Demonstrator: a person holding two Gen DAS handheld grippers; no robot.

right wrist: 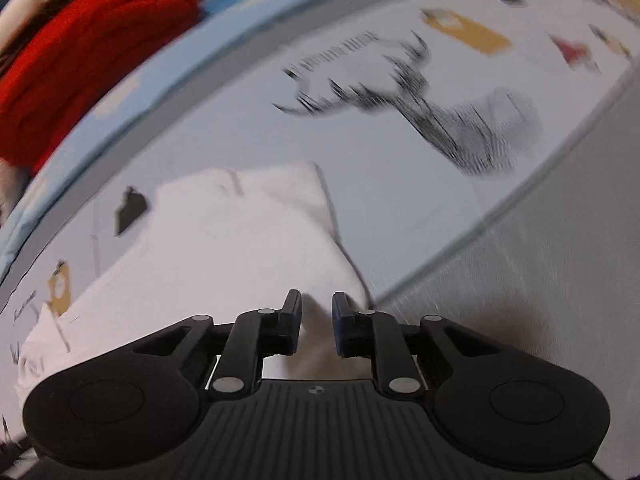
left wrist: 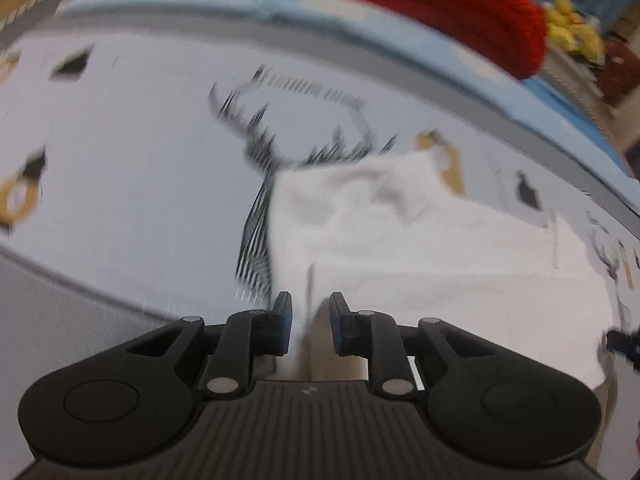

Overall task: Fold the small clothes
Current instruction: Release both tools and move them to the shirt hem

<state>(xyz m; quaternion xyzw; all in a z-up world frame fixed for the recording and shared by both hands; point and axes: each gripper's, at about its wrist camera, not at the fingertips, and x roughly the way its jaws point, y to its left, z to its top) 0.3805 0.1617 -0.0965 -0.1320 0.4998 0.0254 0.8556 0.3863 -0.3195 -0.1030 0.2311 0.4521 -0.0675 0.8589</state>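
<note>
Gripping one near edge of a white garment (left wrist: 400, 248) between them, the left tool (left wrist: 310, 326) and right tool (right wrist: 316, 324) face its length running away across the deer-print sheet (right wrist: 400, 184), toward red knitwear (right wrist: 80, 56).

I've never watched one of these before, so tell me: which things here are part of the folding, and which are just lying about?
Part of the job:
- white garment
- left gripper
- right gripper

Lying about:
- red knit item
- yellow things, blurred
- deer-print sheet underneath
</note>
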